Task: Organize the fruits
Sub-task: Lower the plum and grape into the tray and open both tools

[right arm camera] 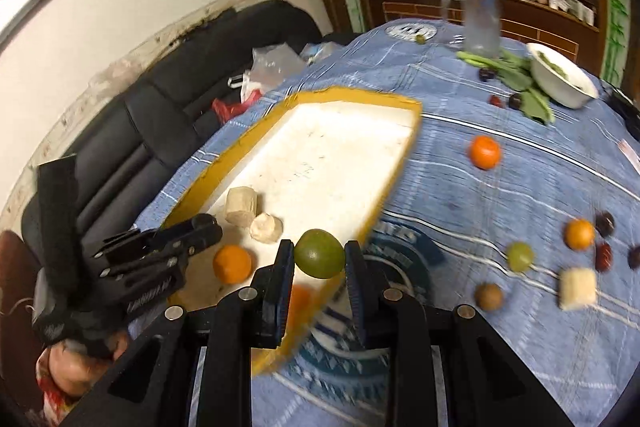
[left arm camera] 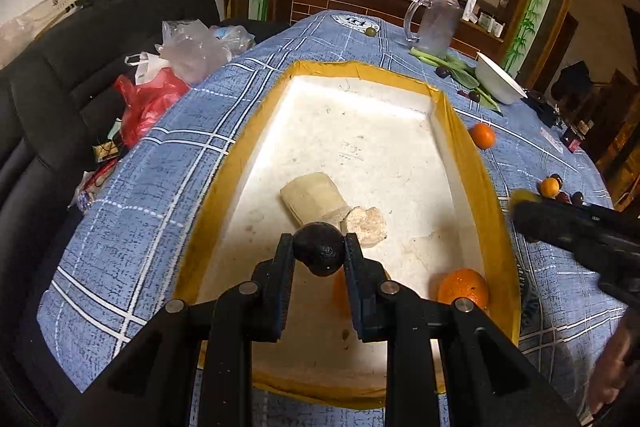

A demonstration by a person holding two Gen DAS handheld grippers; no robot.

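Left gripper [left arm camera: 319, 247] clamped on dark wrinkled round fruit [left arm camera: 319, 247], above near end of yellow-taped white foam tray [left arm camera: 460, 131]. Right gripper [right arm camera: 319, 254] clamped on smooth green round fruit [right arm camera: 319, 254], over tray's near edge. Risk: dropped fruit rolling off over low rim onto blue plaid tablecloth [left arm camera: 132, 195].

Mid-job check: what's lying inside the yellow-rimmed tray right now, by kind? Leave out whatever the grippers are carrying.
Oranges: 2 (one mostly hidden)
Pale cut chunks: 2
Total: 4
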